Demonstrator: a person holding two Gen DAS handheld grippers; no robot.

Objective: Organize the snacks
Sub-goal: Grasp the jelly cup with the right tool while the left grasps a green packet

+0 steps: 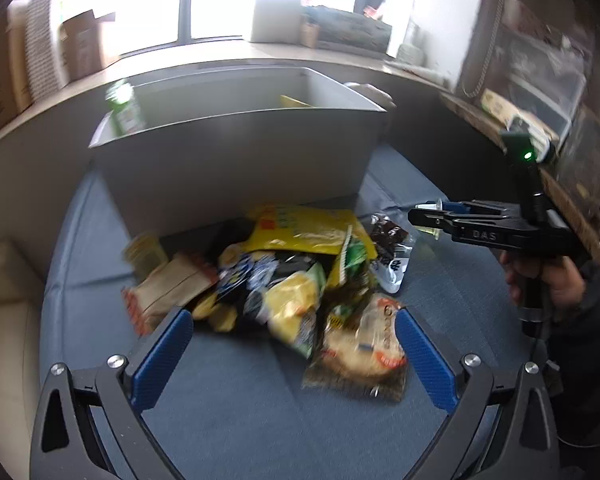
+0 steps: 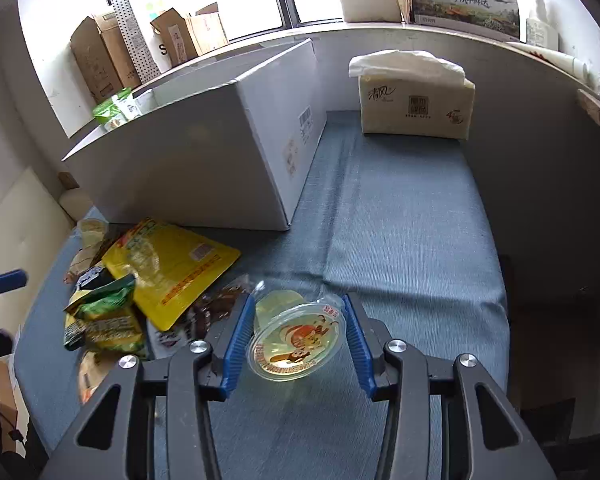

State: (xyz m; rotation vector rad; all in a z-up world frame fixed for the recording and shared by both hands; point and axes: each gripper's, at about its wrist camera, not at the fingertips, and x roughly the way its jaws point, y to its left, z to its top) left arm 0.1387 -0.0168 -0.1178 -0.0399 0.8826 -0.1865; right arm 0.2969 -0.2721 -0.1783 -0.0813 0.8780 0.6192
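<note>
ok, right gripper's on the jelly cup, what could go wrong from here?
1. The jelly cup lies tilted between the right gripper pads, gripped near its rim; it may slip or crush.
2. The white box wall is tall; the cup could clip its rim.
3. The open left gripper nears the blurred snack pile, risking a scatter.

"das" is moulded on the right tongs [image 1: 440, 222]; "清风" is printed on the tissue pack [image 2: 416, 110].
</note>
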